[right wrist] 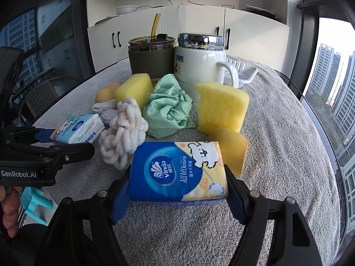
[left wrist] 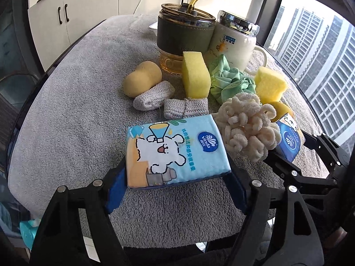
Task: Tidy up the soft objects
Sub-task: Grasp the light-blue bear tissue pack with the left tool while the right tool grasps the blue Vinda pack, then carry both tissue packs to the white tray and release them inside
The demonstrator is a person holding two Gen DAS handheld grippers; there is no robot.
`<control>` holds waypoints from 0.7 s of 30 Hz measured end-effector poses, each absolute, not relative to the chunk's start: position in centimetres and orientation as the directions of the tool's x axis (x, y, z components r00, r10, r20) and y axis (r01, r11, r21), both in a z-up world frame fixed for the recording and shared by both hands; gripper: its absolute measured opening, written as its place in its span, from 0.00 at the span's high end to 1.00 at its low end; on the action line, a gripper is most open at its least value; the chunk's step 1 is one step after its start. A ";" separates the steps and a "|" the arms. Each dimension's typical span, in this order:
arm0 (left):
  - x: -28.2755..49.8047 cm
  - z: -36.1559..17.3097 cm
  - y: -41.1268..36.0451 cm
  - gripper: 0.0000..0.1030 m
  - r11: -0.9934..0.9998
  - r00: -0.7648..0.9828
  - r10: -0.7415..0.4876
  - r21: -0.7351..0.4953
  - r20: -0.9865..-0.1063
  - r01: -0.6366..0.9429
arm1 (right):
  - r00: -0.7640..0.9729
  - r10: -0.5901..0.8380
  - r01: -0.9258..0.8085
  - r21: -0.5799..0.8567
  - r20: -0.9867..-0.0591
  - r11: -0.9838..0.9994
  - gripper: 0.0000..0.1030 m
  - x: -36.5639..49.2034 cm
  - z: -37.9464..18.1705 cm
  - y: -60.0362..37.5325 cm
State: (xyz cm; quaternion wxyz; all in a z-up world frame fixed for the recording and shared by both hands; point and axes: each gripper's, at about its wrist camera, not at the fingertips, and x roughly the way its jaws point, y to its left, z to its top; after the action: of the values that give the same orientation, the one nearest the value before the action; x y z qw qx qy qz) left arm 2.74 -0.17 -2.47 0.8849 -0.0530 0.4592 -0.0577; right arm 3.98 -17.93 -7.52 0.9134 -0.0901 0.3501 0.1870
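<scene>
My left gripper (left wrist: 177, 177) is shut on a light-blue tissue pack (left wrist: 175, 150) with a white dog print; it also shows in the right wrist view (right wrist: 77, 129). My right gripper (right wrist: 177, 188) is shut on a dark-blue and yellow tissue pack (right wrist: 177, 173), also seen in the left wrist view (left wrist: 288, 137). Between the packs lies a cream chenille scrunchie (left wrist: 248, 126) (right wrist: 122, 133). Behind are a green cloth (right wrist: 168, 110), two yellow sponges (right wrist: 219, 108) (right wrist: 133, 88), a round yellow sponge (right wrist: 230, 148), a tan sponge (left wrist: 142, 79) and grey knitted pieces (left wrist: 155, 97).
A grey towel (right wrist: 277, 144) covers the table. At the back stand a tumbler (right wrist: 150, 55) with a straw, a white lidded mug (right wrist: 199, 62) and a white soap dish (right wrist: 241, 71). Windows are on the right; the table edge curves close on the left.
</scene>
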 end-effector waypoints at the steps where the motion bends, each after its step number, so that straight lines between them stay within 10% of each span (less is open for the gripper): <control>1: 2.6 -2.4 0.1 0.26 0.985 0.574 -0.164 -0.160 -0.802 0.058 | 0.685 0.274 -0.404 -0.039 -0.674 0.914 0.27 3.8 -7.3 -17.8; 21: 4.8 -1.2 3.6 0.26 0.968 0.578 -0.249 -0.185 -0.777 0.169 | 0.688 0.177 -0.319 -0.073 -0.703 0.945 0.27 5.1 -4.9 -20.7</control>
State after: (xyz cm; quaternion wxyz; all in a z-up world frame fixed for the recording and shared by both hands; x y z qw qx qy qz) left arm 4.82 3.57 -1.24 0.8872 -0.0450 0.4437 -0.1180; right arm 5.13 -20.67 -4.90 0.9138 -0.0952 0.3707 0.1357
